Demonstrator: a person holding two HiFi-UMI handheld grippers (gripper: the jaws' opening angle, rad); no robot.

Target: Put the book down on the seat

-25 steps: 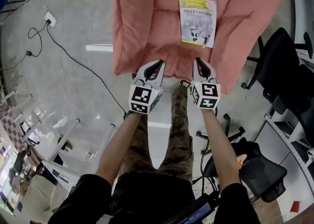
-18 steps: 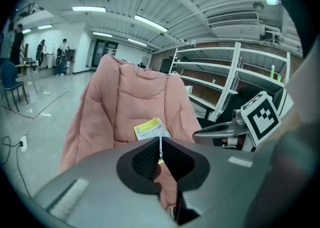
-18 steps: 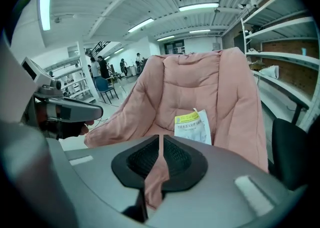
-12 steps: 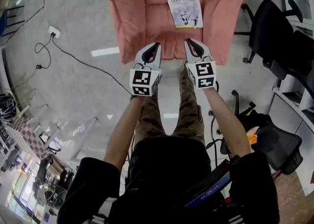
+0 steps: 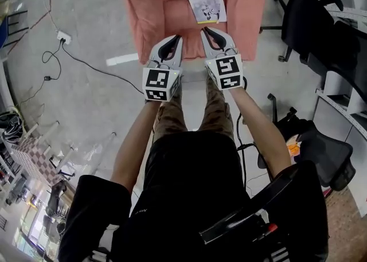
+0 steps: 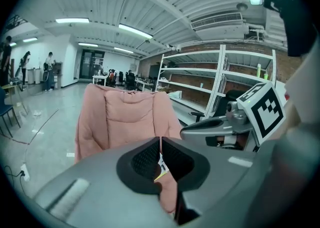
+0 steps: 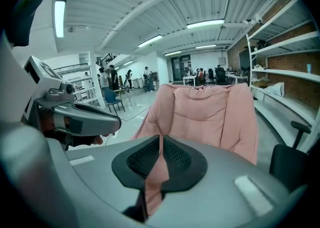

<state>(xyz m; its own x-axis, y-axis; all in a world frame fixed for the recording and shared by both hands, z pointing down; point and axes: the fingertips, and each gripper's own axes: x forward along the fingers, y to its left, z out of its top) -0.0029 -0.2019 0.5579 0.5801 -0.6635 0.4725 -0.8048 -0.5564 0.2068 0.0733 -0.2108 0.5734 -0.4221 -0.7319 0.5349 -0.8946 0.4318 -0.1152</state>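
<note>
A thin book [image 5: 205, 0] with a yellow and grey cover lies flat on the seat of a pink padded chair [image 5: 155, 3] at the top of the head view. My left gripper [image 5: 175, 40] and right gripper [image 5: 207, 31] are side by side just in front of the seat's front edge, both shut with nothing between the pads. In the left gripper view the chair [image 6: 125, 117] stands ahead, a sliver of the book [image 6: 161, 164] shows past the shut gripper [image 6: 160, 144], and the right gripper [image 6: 220, 127] is alongside. The right gripper view shows the chair [image 7: 205, 112] beyond its shut gripper [image 7: 160, 144].
Black office chairs [image 5: 309, 14] stand to the right of the pink chair. A power strip and cable [image 5: 60, 37] lie on the grey floor at the left. Metal shelving [image 6: 220, 77] runs along the right wall. People stand far off in the hall.
Both grippers have risen together and stayed shut. In the head view the chair and book have slid toward the top edge. The book has not moved on the seat.
</note>
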